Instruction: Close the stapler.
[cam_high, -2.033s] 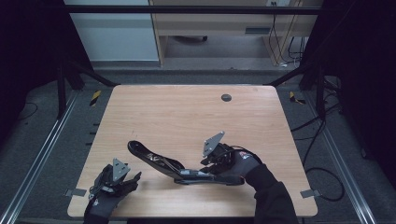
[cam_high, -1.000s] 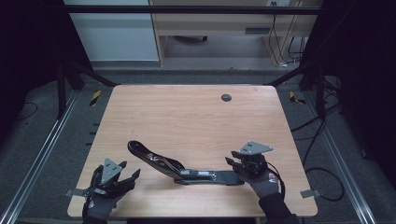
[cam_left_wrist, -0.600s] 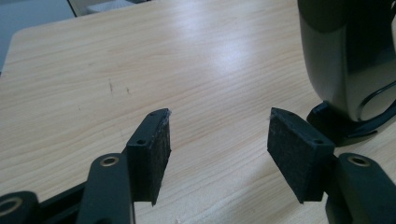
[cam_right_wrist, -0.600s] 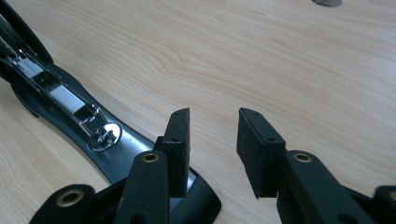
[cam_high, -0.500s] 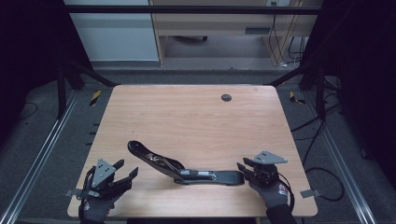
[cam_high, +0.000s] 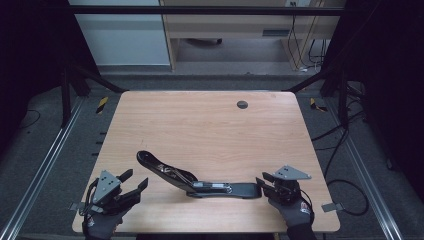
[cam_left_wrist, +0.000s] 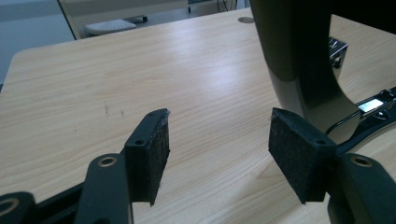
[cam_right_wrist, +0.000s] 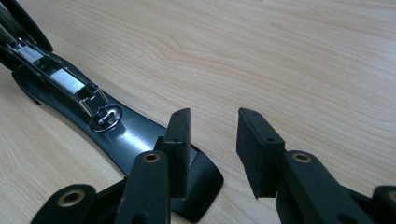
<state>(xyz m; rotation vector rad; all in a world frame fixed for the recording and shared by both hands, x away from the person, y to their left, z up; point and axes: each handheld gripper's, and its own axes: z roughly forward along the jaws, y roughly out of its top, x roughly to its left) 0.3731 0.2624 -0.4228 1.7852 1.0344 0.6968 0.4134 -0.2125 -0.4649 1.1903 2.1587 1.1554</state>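
While it lies swung open, the stapler (cam_high: 200, 181) looks glossy black.

Overhead plus close jaw-level views (stapler (cam_high: 200, 182) shared)

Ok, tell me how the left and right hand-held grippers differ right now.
The left hand-held gripper stands apart from the opened black stapler, its jaws wide over bare table. The right hand-held gripper sits at the stapler's base end, one jaw over it, its gap narrower. Both are open and hold nothing.

Wooden table (cam_high: 210, 125), grey floor (cam_high: 55, 165) (seemingly carpet), pale cabinet (cam_high: 225, 22) behind
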